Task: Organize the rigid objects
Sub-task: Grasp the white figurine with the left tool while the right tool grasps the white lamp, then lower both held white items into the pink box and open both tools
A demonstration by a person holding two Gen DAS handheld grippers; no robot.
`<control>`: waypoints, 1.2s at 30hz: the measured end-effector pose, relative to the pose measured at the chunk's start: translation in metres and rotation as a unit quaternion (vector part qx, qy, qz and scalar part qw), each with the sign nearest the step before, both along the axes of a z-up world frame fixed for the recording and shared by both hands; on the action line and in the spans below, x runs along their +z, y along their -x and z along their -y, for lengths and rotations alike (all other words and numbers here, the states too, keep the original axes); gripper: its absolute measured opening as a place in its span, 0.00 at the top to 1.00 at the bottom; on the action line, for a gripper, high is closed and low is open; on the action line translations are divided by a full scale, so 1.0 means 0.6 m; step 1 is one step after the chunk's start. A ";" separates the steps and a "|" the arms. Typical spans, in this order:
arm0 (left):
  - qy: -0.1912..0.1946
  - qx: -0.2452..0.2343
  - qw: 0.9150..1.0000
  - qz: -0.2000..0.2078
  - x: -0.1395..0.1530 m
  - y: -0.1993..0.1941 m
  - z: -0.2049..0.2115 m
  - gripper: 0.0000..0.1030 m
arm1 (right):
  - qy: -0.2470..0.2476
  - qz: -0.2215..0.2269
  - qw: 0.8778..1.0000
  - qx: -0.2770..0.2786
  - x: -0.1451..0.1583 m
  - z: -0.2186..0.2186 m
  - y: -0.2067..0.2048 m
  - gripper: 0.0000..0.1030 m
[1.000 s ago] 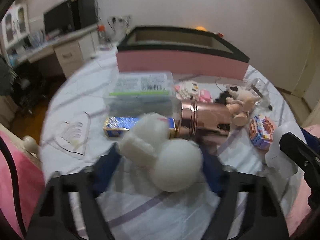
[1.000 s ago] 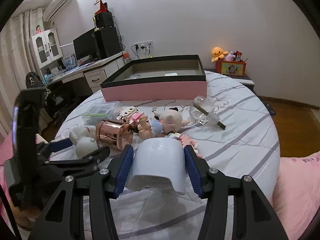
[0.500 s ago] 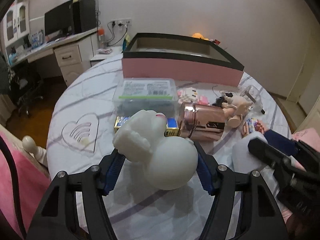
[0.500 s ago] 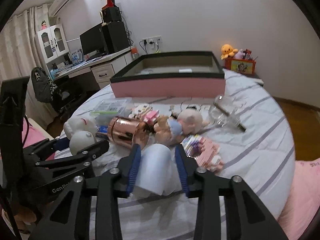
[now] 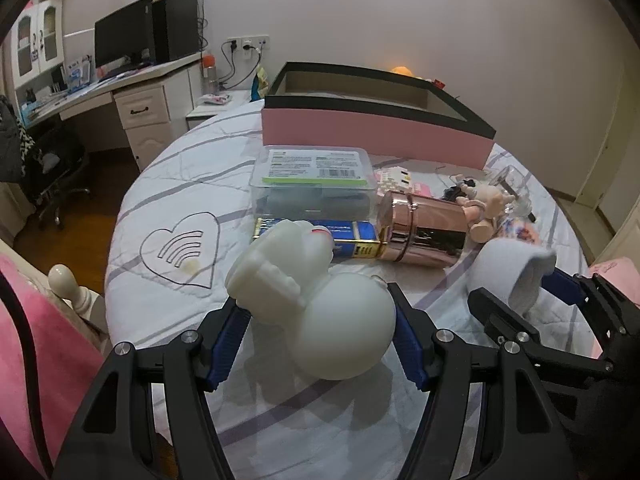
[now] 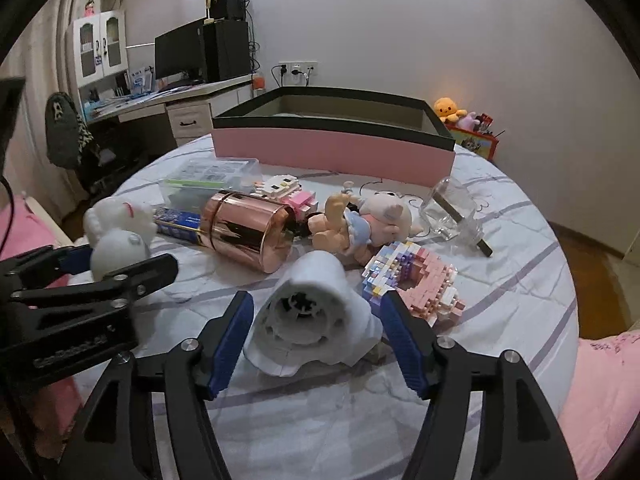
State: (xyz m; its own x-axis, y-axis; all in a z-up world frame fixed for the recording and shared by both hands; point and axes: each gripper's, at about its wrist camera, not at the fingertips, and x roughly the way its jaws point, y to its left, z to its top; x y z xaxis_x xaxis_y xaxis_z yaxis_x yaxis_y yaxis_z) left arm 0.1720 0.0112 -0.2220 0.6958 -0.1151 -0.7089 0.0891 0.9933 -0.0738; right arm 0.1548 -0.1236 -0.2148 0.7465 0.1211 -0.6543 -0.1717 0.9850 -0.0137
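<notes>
A white rabbit-like figure with a round head hangs just above the striped sheet, and my left gripper is shut on it. It also shows at the left of the right wrist view as the white figure. A white hollow shell lies tipped on the sheet, its open underside facing the camera. It sits between the fingers of my right gripper, whose jaws are opening; the blue pads stand just off its sides. The pink box with a black rim stands open at the back.
Between me and the box lie a rose-gold can, a clear plastic case, a blue and gold packet, a pig doll, two brick models and a glass bottle. A desk stands off to the left.
The right gripper has sunk and its jaws have widened. The white shell, upright in the grip before, now lies tipped on the sheet. The left gripper keeps its hold on the figure.
</notes>
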 end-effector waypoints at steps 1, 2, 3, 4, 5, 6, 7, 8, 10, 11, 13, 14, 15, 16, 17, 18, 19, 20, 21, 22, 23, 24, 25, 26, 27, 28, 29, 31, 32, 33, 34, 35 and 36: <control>0.002 -0.001 1.000 -0.001 0.000 0.000 -0.001 0.34 | 0.009 0.000 1.000 -0.002 -0.003 -0.003 -0.002 0.32; 0.006 -0.001 1.000 0.000 0.000 0.000 -0.003 0.34 | 0.016 -0.006 1.000 -0.002 -0.009 -0.006 -0.005 0.32; 0.005 -0.002 1.000 0.001 0.001 0.001 -0.002 0.34 | 0.018 -0.005 1.000 0.001 -0.014 -0.008 -0.005 0.33; 0.002 -0.003 1.000 0.002 0.001 0.002 -0.001 0.34 | 0.016 -0.011 1.000 -0.001 -0.021 -0.006 -0.006 0.36; 0.001 -0.004 1.000 0.004 0.003 0.002 0.000 0.34 | 0.015 -0.007 1.000 -0.006 -0.021 -0.001 -0.004 0.40; 0.002 -0.006 1.000 0.005 0.006 0.002 0.001 0.34 | 0.002 -0.008 1.000 -0.004 -0.018 0.005 -0.003 0.40; 0.004 -0.008 1.000 0.007 0.009 0.002 0.003 0.34 | -0.016 -0.010 1.000 -0.003 -0.014 0.013 -0.003 0.40; 0.007 -0.012 1.000 0.012 0.014 0.002 0.006 0.34 | -0.028 -0.010 1.000 -0.002 -0.009 0.019 -0.002 0.40; 0.005 -0.016 1.000 0.020 0.026 0.001 0.012 0.34 | -0.034 -0.004 0.999 0.002 0.005 0.024 0.002 0.40; 0.007 -0.019 0.999 0.026 0.033 0.001 0.014 0.34 | -0.043 0.001 0.999 0.007 0.013 0.024 0.004 0.40; 0.004 -0.021 0.999 0.036 0.046 -0.001 0.018 0.34 | -0.052 0.010 0.999 0.012 0.030 0.025 0.007 0.40; 0.003 -0.024 0.999 0.045 0.057 -0.005 0.020 0.34 | -0.054 0.020 0.998 0.014 0.041 0.025 0.009 0.40; 0.004 -0.027 0.998 0.050 0.065 -0.009 0.022 0.34 | -0.055 0.027 0.998 0.015 0.051 0.023 0.008 0.40; 0.005 -0.030 0.998 0.054 0.074 -0.016 0.023 0.34 | -0.059 0.035 0.997 0.018 0.065 0.025 0.007 0.40; 0.005 -0.033 0.998 0.060 0.086 -0.025 0.026 0.34 | -0.062 0.041 0.997 0.019 0.073 0.026 0.004 0.40; 0.003 -0.036 0.997 0.067 0.096 -0.033 0.029 0.34 | -0.061 0.047 0.997 0.020 0.083 0.026 -0.001 0.40; 0.000 -0.040 0.997 0.073 0.105 -0.042 0.031 0.34 | -0.060 0.055 0.996 0.020 0.096 0.028 -0.009 0.40; 0.000 -0.044 0.996 0.078 0.118 -0.056 0.035 0.34 | -0.060 0.061 0.996 0.021 0.105 0.029 -0.017 0.40; 0.001 -0.049 0.995 0.082 0.130 -0.070 0.037 0.34 | -0.059 0.065 0.996 0.022 0.117 0.031 -0.029 0.40; 0.001 -0.054 0.995 0.088 0.141 -0.082 0.039 0.34 | -0.060 0.068 0.996 0.023 0.125 0.033 -0.038 0.40; -0.003 -0.058 0.994 0.094 0.153 -0.101 0.043 0.34 | -0.067 0.071 0.995 0.026 0.137 0.037 -0.052 0.40; -0.010 -0.060 0.993 0.097 0.165 -0.121 0.048 0.34 | -0.069 0.073 0.995 0.028 0.149 0.041 -0.069 0.40; -0.014 -0.062 0.993 0.101 0.174 -0.142 0.052 0.34 | -0.068 0.074 0.995 0.028 0.158 0.043 -0.085 0.40; -0.019 -0.067 0.992 0.101 0.185 -0.172 0.058 0.34 | -0.070 0.076 0.994 0.030 0.168 0.046 -0.106 0.40; -0.019 -0.070 0.992 0.098 0.191 -0.196 0.060 0.34 | -0.072 0.074 0.994 0.030 0.175 0.050 -0.126 0.40; -0.020 -0.075 0.993 0.093 0.196 -0.223 0.062 0.34 | -0.076 0.068 0.994 0.031 0.182 0.054 -0.153 0.40; -0.019 -0.083 0.993 0.085 0.198 -0.260 0.066 0.34 | -0.081 0.065 0.994 0.031 0.187 0.058 -0.178 0.40; -0.017 -0.088 0.994 0.064 0.195 -0.316 0.070 0.34 | -0.088 0.044 0.995 0.031 0.193 0.068 -0.241 0.40; -0.024 -0.085 0.995 0.052 0.189 -0.351 0.074 0.34 | -0.089 0.037 0.995 0.029 0.192 0.072 -0.263 0.40; -0.030 -0.085 0.995 0.045 0.185 -0.375 0.078 0.34 | -0.086 0.028 0.996 0.027 0.189 0.074 -0.288 0.40; -0.039 -0.085 0.995 0.040 0.180 -0.398 0.082 0.34 | -0.082 0.015 0.996 0.023 0.184 0.075 -0.322 0.40; -0.047 -0.085 0.995 0.028 0.170 -0.427 0.087 0.34 | -0.082 0.007 0.996 0.021 0.178 0.079 -0.341 0.40; -0.049 -0.087 0.995 0.014 0.160 -0.449 0.095 0.34 | -0.084 -0.006 0.996 0.021 0.169 0.083 -0.365 0.40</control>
